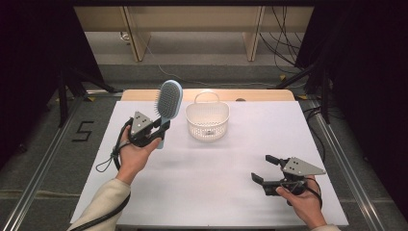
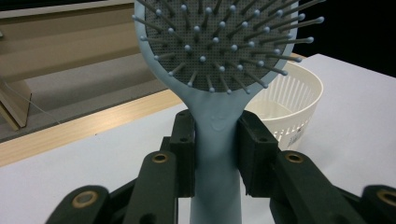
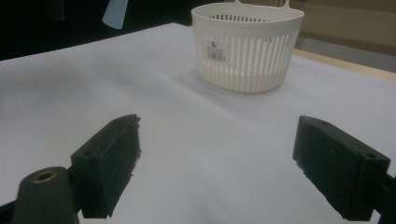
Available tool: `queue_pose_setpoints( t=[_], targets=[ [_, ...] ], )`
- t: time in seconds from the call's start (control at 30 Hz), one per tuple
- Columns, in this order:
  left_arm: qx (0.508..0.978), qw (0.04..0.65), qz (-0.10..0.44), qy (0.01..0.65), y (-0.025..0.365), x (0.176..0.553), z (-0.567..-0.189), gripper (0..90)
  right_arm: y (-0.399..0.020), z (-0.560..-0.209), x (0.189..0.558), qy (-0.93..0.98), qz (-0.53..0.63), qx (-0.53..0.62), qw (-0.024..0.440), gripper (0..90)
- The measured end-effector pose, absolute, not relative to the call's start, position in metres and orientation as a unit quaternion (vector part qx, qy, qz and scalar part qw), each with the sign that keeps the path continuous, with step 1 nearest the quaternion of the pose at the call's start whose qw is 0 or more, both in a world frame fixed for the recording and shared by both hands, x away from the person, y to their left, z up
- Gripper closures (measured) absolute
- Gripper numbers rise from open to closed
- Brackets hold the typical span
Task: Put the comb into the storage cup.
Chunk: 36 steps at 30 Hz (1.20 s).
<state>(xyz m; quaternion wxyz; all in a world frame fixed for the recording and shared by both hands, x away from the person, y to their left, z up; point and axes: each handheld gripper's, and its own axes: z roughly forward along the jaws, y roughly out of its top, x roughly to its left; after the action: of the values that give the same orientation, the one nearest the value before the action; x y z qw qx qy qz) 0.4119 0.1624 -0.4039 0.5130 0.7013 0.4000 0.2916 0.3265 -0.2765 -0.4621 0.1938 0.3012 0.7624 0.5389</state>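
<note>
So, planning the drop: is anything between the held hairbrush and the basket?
No: the high view shows bare white table between hairbrush and basket.

Matt plastic brush (image 2: 217, 135), plastic basket (image 3: 247, 44)

A white table (image 1: 216, 178) carries the things, with a strip of pale wood along its far edge. One thing rests directly on it: a white slatted basket (image 1: 207, 121) with a loop handle, upright, ahead of the right gripper (image 1: 262, 169) and just right of the left gripper (image 1: 156, 129). Something small, perhaps a label, lies inside the basket.
</note>
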Motion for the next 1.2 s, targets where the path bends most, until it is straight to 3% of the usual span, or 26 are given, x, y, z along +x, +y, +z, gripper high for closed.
queue_pose_setpoints(
  t=[1.2],
  targets=[
    [0.697,0.529,0.287,0.389,0.1579,0.4174,-0.395,69.8,-0.2763,-0.462,0.3264,0.76,0.541,0.303,0.194,15.5]
  ],
)
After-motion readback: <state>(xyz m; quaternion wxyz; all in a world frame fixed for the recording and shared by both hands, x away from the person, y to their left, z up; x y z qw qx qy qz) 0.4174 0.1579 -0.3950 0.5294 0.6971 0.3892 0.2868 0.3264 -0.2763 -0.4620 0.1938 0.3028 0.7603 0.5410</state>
